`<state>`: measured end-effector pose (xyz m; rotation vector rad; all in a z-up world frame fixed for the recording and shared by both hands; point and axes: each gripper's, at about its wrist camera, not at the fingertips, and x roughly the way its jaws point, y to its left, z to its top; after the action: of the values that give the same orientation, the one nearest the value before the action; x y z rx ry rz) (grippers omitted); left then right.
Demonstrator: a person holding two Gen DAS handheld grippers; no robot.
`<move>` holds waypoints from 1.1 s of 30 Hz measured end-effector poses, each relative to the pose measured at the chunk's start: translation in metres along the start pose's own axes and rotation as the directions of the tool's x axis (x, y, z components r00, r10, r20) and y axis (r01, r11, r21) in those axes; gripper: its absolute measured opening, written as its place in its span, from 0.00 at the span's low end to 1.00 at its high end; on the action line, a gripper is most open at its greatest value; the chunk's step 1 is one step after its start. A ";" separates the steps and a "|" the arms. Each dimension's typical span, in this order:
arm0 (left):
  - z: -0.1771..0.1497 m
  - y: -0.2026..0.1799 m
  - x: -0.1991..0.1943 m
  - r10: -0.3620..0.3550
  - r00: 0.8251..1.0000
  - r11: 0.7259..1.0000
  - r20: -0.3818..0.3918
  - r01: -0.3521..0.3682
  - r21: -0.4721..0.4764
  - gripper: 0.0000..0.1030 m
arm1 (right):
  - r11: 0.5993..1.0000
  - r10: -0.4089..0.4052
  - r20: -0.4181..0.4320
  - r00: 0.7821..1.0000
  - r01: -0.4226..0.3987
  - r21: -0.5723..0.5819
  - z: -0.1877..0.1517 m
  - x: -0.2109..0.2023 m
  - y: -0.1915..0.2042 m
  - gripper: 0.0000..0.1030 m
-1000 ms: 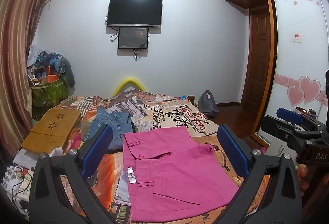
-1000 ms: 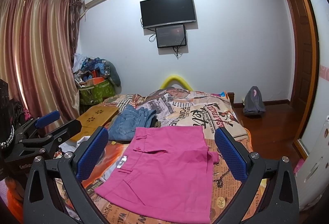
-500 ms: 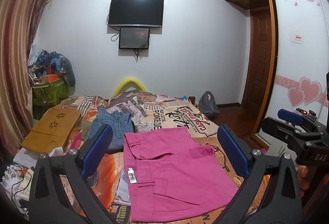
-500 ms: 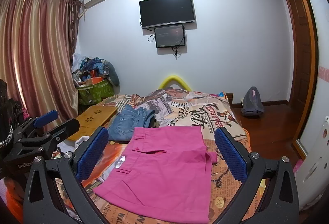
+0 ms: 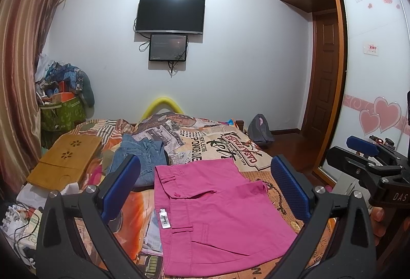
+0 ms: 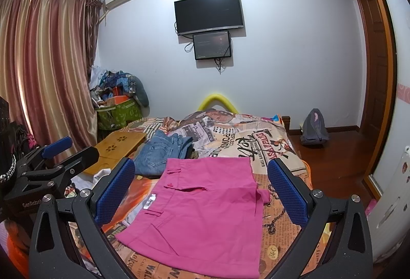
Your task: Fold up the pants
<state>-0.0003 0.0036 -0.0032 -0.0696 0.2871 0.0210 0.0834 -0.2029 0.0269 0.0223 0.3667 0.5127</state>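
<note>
The pink pants (image 5: 217, 215) lie folded flat on the bed (image 5: 230, 143), just in front of some jeans (image 5: 143, 153). Both the left gripper (image 5: 205, 189) and right gripper (image 6: 202, 192) hover above them, jaws spread wide, holding nothing.

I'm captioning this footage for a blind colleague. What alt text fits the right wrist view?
Pink pants, folded into a compact rectangle, lie flat on a bed with a newspaper-print cover, framed by the open right gripper held above them. Blue jeans lie just behind, the left gripper shows at the left edge, and a dark TV hangs on the far wall.
</note>
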 end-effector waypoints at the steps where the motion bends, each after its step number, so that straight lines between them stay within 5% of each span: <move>1: 0.000 0.000 0.000 0.000 1.000 1.000 0.001 0.000 0.001 1.00 | 1.000 -0.001 0.001 1.000 0.001 -0.001 0.000 0.000 0.000 1.00; 23: -0.002 0.002 0.006 0.021 1.000 1.000 0.004 -0.021 0.005 1.00 | 1.000 -0.001 -0.009 1.000 0.001 0.001 -0.002 0.004 -0.002 1.00; 33: 0.004 0.028 0.072 0.037 0.994 0.999 -0.107 -0.033 0.041 1.00 | 0.994 -0.098 -0.049 0.994 0.096 -0.042 -0.005 0.037 -0.025 1.00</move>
<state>0.0692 0.0323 -0.0212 -0.0272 0.3960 0.0463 0.1237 -0.2073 0.0066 -0.0470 0.4059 0.4244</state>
